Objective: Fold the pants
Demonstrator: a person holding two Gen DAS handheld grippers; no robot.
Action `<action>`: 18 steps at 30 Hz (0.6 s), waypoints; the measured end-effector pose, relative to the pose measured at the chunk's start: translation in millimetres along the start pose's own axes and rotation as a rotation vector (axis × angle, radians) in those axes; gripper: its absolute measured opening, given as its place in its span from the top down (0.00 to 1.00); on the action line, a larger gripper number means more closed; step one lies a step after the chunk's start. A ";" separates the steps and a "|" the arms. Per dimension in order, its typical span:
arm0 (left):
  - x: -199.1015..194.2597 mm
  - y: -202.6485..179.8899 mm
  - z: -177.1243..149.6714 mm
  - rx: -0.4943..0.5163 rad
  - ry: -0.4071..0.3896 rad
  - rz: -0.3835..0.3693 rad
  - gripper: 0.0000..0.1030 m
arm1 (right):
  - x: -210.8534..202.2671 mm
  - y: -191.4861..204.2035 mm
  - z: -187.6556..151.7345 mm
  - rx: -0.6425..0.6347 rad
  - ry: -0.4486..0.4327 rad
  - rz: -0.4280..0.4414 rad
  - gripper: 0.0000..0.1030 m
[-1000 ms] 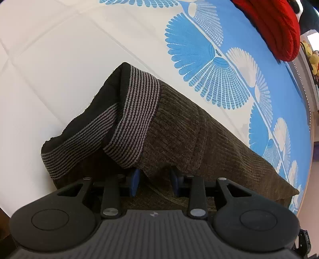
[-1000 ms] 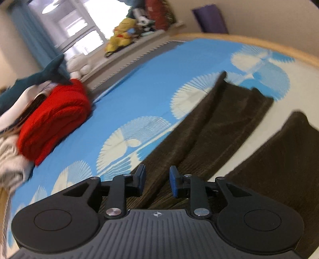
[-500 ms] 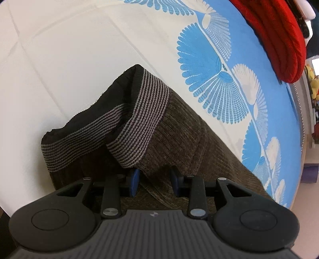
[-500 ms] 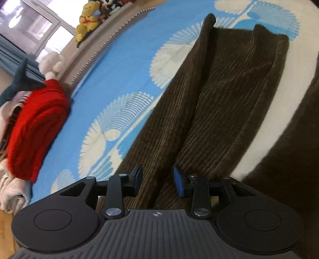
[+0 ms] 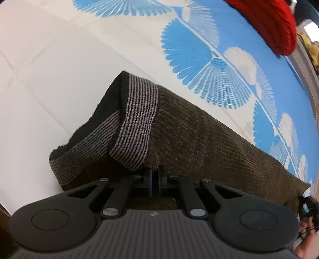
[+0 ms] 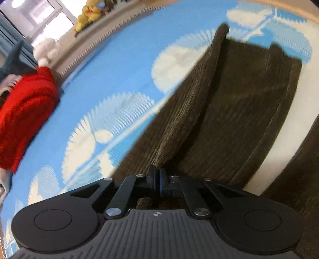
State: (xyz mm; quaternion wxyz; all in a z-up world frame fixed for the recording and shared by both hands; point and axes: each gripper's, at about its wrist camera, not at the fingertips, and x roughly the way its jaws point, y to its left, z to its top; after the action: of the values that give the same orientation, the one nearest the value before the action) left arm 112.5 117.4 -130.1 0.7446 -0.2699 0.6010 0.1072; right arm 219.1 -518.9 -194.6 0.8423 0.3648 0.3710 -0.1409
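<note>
Dark brown corduroy pants (image 5: 209,143) lie on a blue and white bedspread. Their striped grey and black waistband (image 5: 137,127) is bunched up in the left wrist view. My left gripper (image 5: 155,177) is shut on the pants fabric just below that waistband. In the right wrist view one leg of the pants (image 6: 229,111) runs away toward its cuff at the upper right. A second leg (image 6: 295,175) lies at the right edge. My right gripper (image 6: 157,175) is shut on a raised ridge of the leg fabric.
A folded red knit garment (image 6: 26,111) sits on the bedspread (image 6: 111,79) to the left, also seen in the left wrist view (image 5: 273,24). Plush toys (image 6: 89,12) line a ledge by the window. White bedspread (image 5: 49,79) lies left of the waistband.
Both grippers went from open to shut on the pants fabric. The right gripper came down and closer to the leg; the left stayed near the waistband.
</note>
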 end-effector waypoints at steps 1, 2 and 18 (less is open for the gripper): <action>-4.2 0.9 -1.2 0.017 -0.010 -0.006 0.96 | -8.4 3.9 1.7 -0.008 -0.016 0.002 0.98; -8.2 2.0 -2.1 0.030 -0.020 -0.010 0.96 | -19.3 7.6 2.6 -0.016 -0.033 0.003 0.98; -68.4 57.6 -17.2 0.258 -0.093 -0.135 0.98 | -163.9 -59.1 -59.8 -0.218 0.214 0.018 0.98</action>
State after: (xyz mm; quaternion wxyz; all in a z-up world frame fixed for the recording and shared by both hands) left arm 52.8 167.5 -82.9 0.8056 -0.2066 0.5552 -0.0090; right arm 45.6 -522.4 -132.9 0.8339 0.2874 0.4684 -0.0523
